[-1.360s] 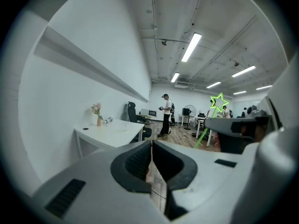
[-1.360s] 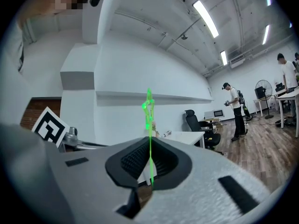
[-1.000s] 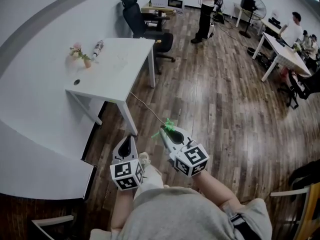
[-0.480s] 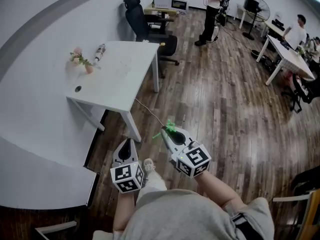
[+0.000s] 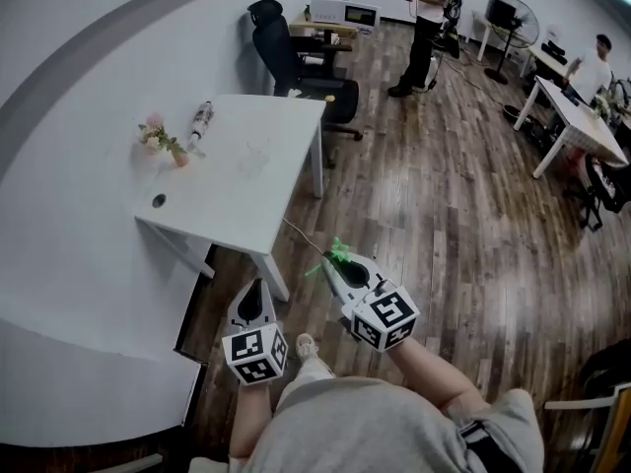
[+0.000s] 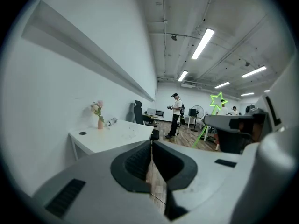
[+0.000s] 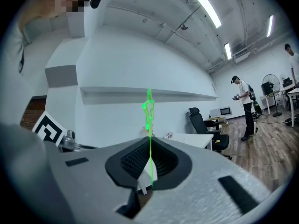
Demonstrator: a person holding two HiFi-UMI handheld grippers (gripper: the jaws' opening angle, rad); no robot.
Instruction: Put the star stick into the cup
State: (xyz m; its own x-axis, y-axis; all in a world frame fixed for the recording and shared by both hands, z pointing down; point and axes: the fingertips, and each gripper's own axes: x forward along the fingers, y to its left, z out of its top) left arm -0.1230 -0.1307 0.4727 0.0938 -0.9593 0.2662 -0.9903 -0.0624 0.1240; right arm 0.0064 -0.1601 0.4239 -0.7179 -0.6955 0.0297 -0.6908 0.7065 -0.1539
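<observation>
The green star stick (image 5: 335, 253) is clamped in my shut right gripper (image 5: 328, 265), out over the wooden floor. In the right gripper view the stick (image 7: 150, 143) rises edge-on from between the jaws, its star above them. My left gripper (image 5: 258, 287) is beside it, jaws shut with nothing between them (image 6: 152, 149). Its view shows the star (image 6: 217, 100) off to the right. Ahead on the left is the white table (image 5: 227, 190). A faint clear object (image 5: 258, 153) sits on it, too small to tell apart.
On the table's far side are a small vase of pink flowers (image 5: 166, 143) and a lying bottle (image 5: 201, 117). A black office chair (image 5: 296, 59) is behind it. A cable (image 5: 299, 233) crosses the floor. A person (image 5: 428, 23) stands at the back, with desks (image 5: 577, 106) to the right.
The table has come nearer in the head view while both grippers travel forward together. The star stick stays in the right gripper's jaws.
</observation>
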